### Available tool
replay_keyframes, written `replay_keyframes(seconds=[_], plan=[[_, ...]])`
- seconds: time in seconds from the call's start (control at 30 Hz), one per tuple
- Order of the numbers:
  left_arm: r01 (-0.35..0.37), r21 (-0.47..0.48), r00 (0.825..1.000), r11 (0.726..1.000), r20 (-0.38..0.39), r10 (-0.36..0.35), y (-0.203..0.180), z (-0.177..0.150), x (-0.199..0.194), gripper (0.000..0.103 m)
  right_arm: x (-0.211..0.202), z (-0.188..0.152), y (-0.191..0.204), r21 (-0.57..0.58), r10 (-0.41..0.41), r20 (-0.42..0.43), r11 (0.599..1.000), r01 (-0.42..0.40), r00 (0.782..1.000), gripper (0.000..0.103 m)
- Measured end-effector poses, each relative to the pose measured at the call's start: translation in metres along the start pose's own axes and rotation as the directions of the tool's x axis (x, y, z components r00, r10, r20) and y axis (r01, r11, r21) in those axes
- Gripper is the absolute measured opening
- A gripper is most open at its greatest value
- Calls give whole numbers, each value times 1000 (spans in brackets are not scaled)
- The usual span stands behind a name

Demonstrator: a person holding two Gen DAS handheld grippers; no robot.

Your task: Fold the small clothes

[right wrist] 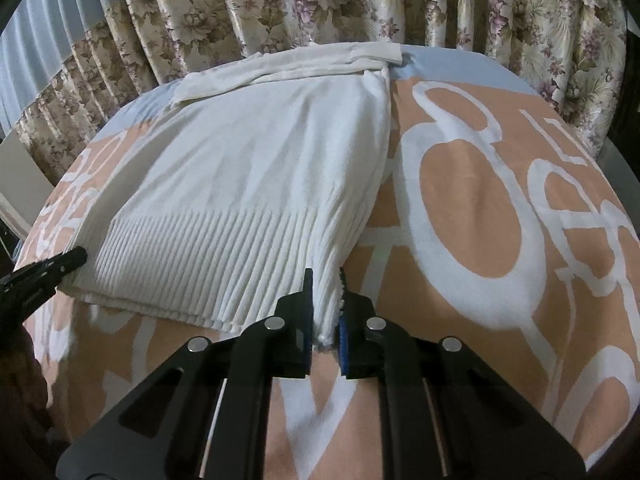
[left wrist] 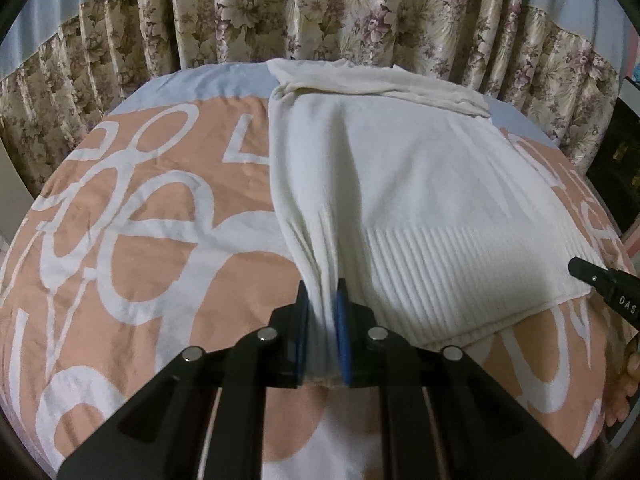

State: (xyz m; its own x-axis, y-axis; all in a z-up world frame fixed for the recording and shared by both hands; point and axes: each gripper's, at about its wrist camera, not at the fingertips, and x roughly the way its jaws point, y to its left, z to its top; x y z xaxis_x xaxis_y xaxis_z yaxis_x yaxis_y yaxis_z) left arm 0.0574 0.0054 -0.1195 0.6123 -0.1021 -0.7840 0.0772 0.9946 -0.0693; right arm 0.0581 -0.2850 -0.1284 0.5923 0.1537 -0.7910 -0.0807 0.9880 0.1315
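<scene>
A white knit sweater (left wrist: pixel 420 184) with a ribbed hem lies on the bed, its sleeves folded across the far end (left wrist: pixel 372 80). My left gripper (left wrist: pixel 323 292) is shut on the hem's near left corner, which is bunched between the blue pads. My right gripper (right wrist: pixel 325 280) is shut on the hem's near right corner of the sweater (right wrist: pixel 240 184). The right gripper's tip shows in the left wrist view (left wrist: pixel 600 284), and the left gripper's tip in the right wrist view (right wrist: pixel 48 272).
The bed has a peach cover with large white letters (left wrist: pixel 140 240) and a pale blue band at the far end (left wrist: pixel 208 80). Floral curtains (left wrist: pixel 320 8) hang close behind the bed. A dark cabinet (left wrist: pixel 620 168) stands at the right.
</scene>
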Motion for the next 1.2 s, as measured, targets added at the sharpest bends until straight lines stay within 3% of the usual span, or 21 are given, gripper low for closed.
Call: replay_keyframes(seconds=[0.33,0.63,1.0,1.2], plan=[[21,-18,999,1000,-38,-21,6,-37,-45,12,-46,-38,10,-3,31,-31,1000,-31,999,9],[10,-20,1000,1000,7,-10,2,-20,-47,12,-51,-27,16,-5,23,8,1000,-23,1000,9],[19,-35,990,999,141,-14,7,79,-33,13,-31,63,0,26,51,117,998,-54,992,9],[20,-53,986,998,165,-11,7,122,-8,13,-8,113,-5,5,38,156,999,-39,987,9]])
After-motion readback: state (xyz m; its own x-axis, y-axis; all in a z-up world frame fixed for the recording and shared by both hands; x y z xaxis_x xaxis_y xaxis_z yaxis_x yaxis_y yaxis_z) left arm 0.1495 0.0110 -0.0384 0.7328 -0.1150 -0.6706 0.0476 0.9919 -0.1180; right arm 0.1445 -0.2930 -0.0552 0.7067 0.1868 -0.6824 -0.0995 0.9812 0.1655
